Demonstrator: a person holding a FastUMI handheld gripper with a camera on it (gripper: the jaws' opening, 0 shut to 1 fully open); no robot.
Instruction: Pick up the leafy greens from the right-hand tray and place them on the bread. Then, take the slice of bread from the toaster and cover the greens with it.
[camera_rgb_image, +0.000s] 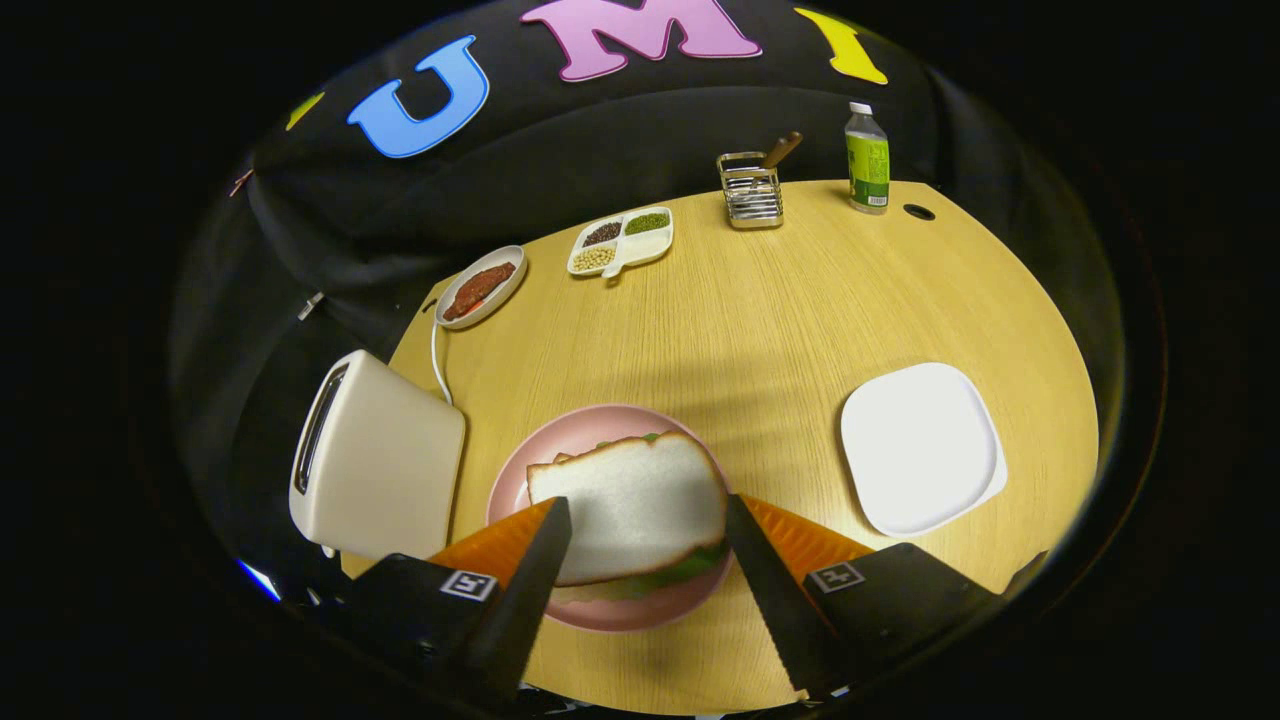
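The gripper (647, 520) hangs wide open, holding nothing; between its fingers the bread (630, 500) covers the greens (690, 568) on the pink plate (560, 440); likely soft, light; best held by the crusts.

Jaws apart, bread slice (630, 500) btwn them atop greens (690, 567) on pink plate (560, 440).

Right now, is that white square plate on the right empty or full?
Empty: the white plate shows only bare surface, beyond the open gripper.

The camera rides the hand-held gripper (648, 520), looking steeply down and forward, close over the table (780, 300).
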